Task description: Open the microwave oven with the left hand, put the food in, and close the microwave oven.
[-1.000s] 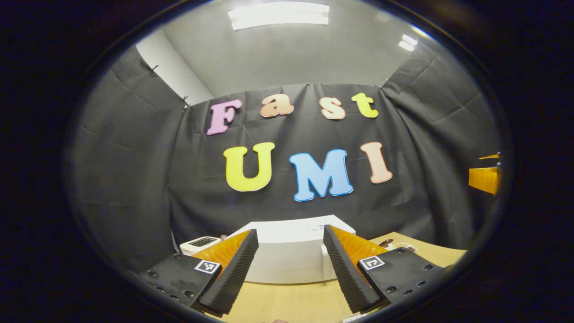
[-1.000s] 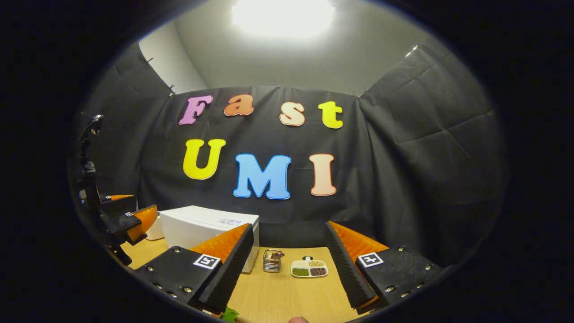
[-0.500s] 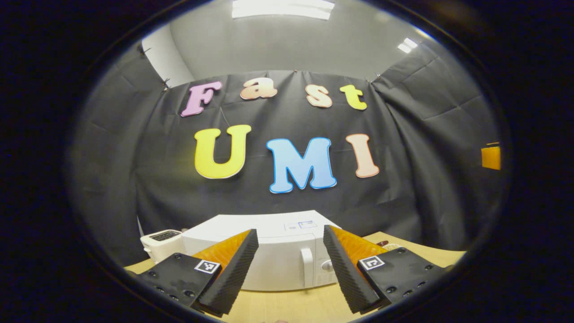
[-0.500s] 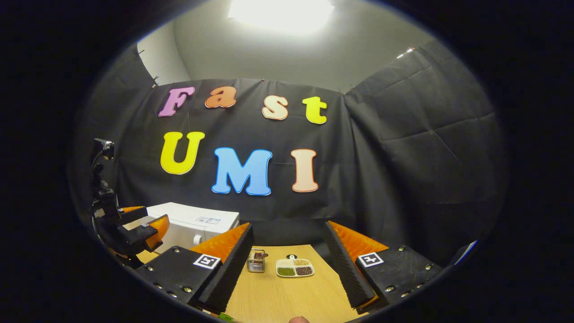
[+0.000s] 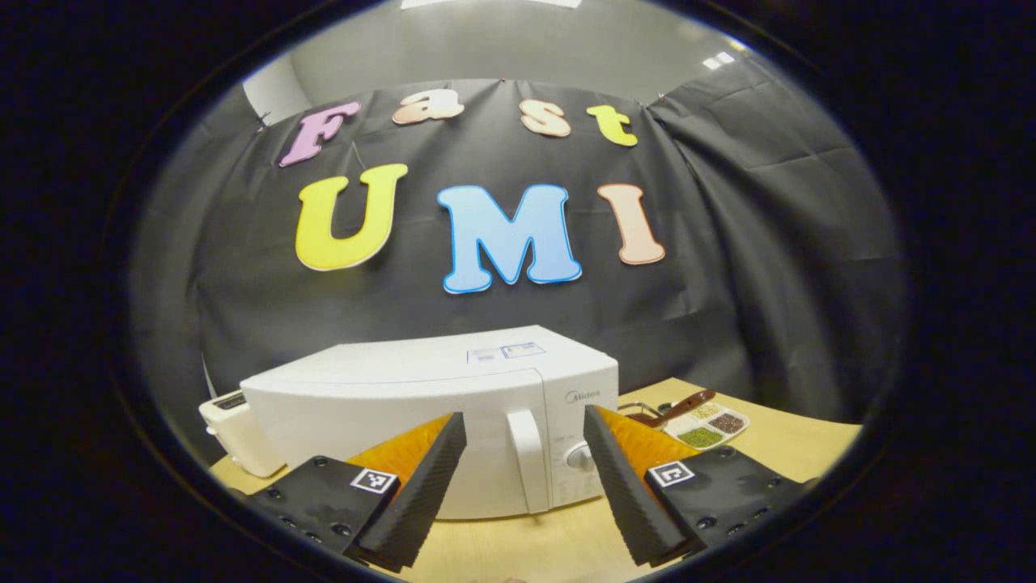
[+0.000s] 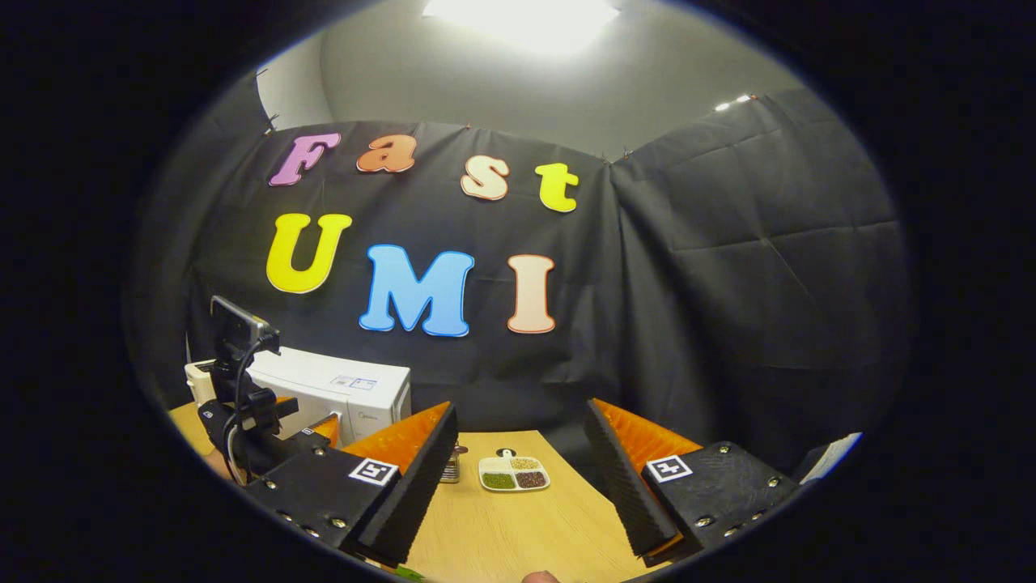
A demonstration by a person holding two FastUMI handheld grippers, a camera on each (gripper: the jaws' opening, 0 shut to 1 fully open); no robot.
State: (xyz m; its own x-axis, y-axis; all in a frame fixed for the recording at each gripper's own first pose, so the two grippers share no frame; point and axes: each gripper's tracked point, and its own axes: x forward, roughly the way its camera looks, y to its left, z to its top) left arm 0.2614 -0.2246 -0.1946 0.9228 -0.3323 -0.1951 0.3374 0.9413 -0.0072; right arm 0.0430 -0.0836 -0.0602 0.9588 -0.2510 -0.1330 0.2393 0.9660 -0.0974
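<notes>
A white microwave (image 5: 405,397) stands shut on the wooden table, close in front of my left gripper (image 5: 524,421). Its vertical door handle (image 5: 526,461) shows between the open, empty fingers, some way ahead of their tips. A knob (image 5: 581,457) sits right of the handle. The food, a white divided dish (image 5: 706,424) of grains and beans, lies right of the microwave. In the right gripper view the dish (image 6: 513,474) lies ahead of my open, empty right gripper (image 6: 522,409). The microwave (image 6: 348,389) stands at the left there, with the left gripper (image 6: 316,429) in front of it.
A small white appliance (image 5: 235,429) stands left of the microwave. A metal container with a brown spoon (image 5: 660,409) sits between microwave and dish. Bare wooden tabletop (image 6: 534,526) stretches ahead of the right gripper. A green scrap (image 6: 409,573) shows at the bottom edge.
My left gripper has come down and closer to the microwave, whose front and handle now show large between the fingers. The right gripper has swung rightward, so the microwave has slid left in its view.
</notes>
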